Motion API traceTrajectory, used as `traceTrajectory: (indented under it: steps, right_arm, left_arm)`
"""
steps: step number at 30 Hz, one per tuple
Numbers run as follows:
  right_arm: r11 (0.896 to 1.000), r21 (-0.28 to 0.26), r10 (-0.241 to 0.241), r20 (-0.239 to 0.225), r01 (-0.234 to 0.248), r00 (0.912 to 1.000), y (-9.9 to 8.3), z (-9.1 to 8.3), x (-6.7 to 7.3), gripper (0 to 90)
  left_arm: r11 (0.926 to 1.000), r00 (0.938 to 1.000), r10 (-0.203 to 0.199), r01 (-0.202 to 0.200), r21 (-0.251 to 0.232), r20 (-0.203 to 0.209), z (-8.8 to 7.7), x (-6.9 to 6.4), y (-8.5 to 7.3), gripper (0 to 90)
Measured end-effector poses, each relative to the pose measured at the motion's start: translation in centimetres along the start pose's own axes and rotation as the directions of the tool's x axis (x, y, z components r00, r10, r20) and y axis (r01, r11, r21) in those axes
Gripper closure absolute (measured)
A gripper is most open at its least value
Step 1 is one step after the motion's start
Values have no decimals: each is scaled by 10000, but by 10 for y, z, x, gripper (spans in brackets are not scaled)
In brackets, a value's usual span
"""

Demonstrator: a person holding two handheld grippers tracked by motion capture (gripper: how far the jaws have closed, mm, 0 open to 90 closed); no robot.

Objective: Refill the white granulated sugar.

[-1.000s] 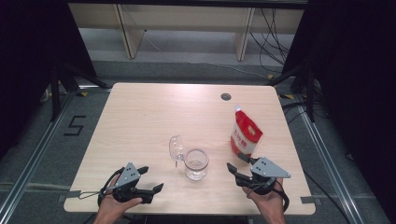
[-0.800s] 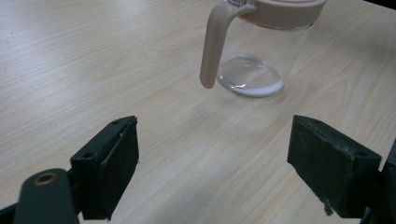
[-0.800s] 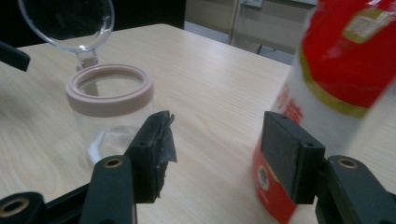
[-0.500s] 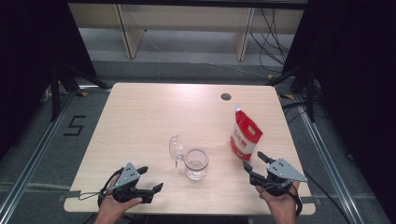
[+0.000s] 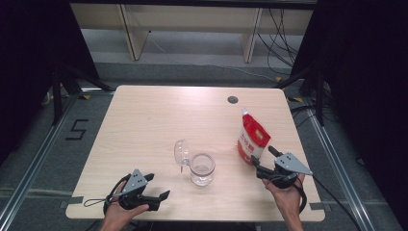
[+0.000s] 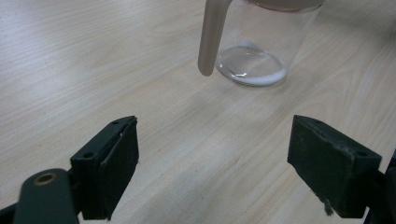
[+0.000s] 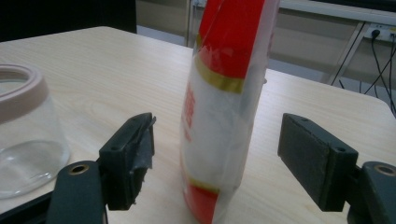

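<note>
Near the front left corner of the pale wooden surface [image 5: 144, 115], the left gripper [image 5: 156, 190] rests in the person's hand with its jaws spread and nothing between them, pointed toward the clear glass jar with a beige rim [image 5: 202, 168]. That jar stands open near the middle of the front edge, its clear lid [image 5: 181, 153] hanging upright on its left side. Toward the right edge stands the red and white plastic pouch [image 5: 252, 137], upright. The right gripper [image 5: 262, 161] sits just in front of it; its jaws have just been opening, and in the right gripper view the pouch [image 7: 219, 102] stands between them, untouched.
</note>
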State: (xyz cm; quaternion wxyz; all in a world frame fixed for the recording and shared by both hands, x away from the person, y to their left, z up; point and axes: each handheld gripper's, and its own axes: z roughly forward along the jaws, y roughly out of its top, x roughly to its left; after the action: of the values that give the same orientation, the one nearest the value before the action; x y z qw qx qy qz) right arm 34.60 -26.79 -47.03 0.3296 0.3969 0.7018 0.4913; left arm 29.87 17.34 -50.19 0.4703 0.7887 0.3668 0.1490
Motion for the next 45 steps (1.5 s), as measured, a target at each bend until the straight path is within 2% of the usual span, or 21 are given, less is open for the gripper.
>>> traceTrajectory:
  steps: [3,5,7,9,14,16,17,18,19,20,22,23,28,29,31,32,36,39,41,42,45]
  right_arm:
    - [9998,-141,103,-40,-104,9999,0,8,-1,279]
    - [9985,-226,495,-16,-495,9988,-1,17,-1,280]
    - [9989,-232,394,-109,-396,9992,-1,20,-3,280]
    - [9989,-272,374,15,-373,9993,-1,25,-3,286]
    - [9989,-258,403,-25,-404,9992,-2,36,-1,292]
    - [9987,-350,371,32,-369,9993,-3,40,0,294]
    - [9989,-305,364,0,-364,9993,-3,41,1,294]
    - [9985,-322,441,-26,-441,9990,-3,44,0,294]
    - [9983,-352,477,53,-474,9988,-4,45,0,297]
    - [9986,-308,427,-41,-428,9991,-4,47,-2,300]
    - [9984,-378,427,-51,-429,9991,-5,49,-4,299]
    - [9977,-466,507,108,-502,9987,-5,50,-4,300]
    - [9968,-600,546,166,-535,9984,-8,58,-4,306]
    - [9968,-437,676,205,-667,9975,-8,58,-4,306]
    - [9967,-470,670,137,-663,9977,-8,59,-5,305]
    - [9952,-787,589,123,-577,9982,-9,62,-4,314]
    - [9948,-713,749,287,-727,9968,-9,61,-4,314]
    - [9934,-959,669,342,-634,9972,-10,63,-4,324]
    - [9936,-920,654,-10,-653,9979,-10,63,-7,326]
    - [9935,-871,750,172,-733,9970,-12,63,-4,335]
    - [9924,-1038,696,269,-664,9972,-14,65,-4,341]
  left_arm:
    - [10000,10000,24,-23,91,-48,-1,1,0,162]
    - [10000,10000,-44,45,69,-30,-1,1,0,162]
    - [9998,9998,168,-168,51,-82,-2,2,0,162]
    - [10000,10000,-58,58,57,-20,-1,1,0,162]
    - [10000,10000,60,-60,15,15,-1,1,0,162]
    - [9999,9999,-125,125,-17,66,0,1,0,162]
    - [9999,9999,130,-130,5,20,-1,2,0,162]
    - [10000,9999,-89,88,13,52,0,1,0,162]
    - [9999,9999,112,-112,33,33,-1,2,0,162]
    - [10000,10000,-74,74,3,65,-1,1,0,162]
    - [10000,10000,-9,9,27,55,-1,1,0,162]
    - [9997,9997,228,-228,18,32,-1,2,1,162]
    - [9998,9998,183,-183,-5,-47,-2,1,0,162]
    - [9998,9998,198,-198,48,-64,-2,1,1,162]
    - [10000,10000,21,-21,7,18,-2,1,0,162]
    - [10000,10000,-22,23,-32,22,-1,0,0,162]
    - [9998,9998,186,-186,-22,-22,-2,1,0,162]
    - [10000,10000,16,-16,-27,22,-1,0,0,162]
    - [9997,9997,226,-226,-18,58,-2,1,0,162]
    - [10000,10000,4,-4,-13,43,-1,0,0,162]
    - [10000,10000,49,-49,11,39,-1,0,0,162]
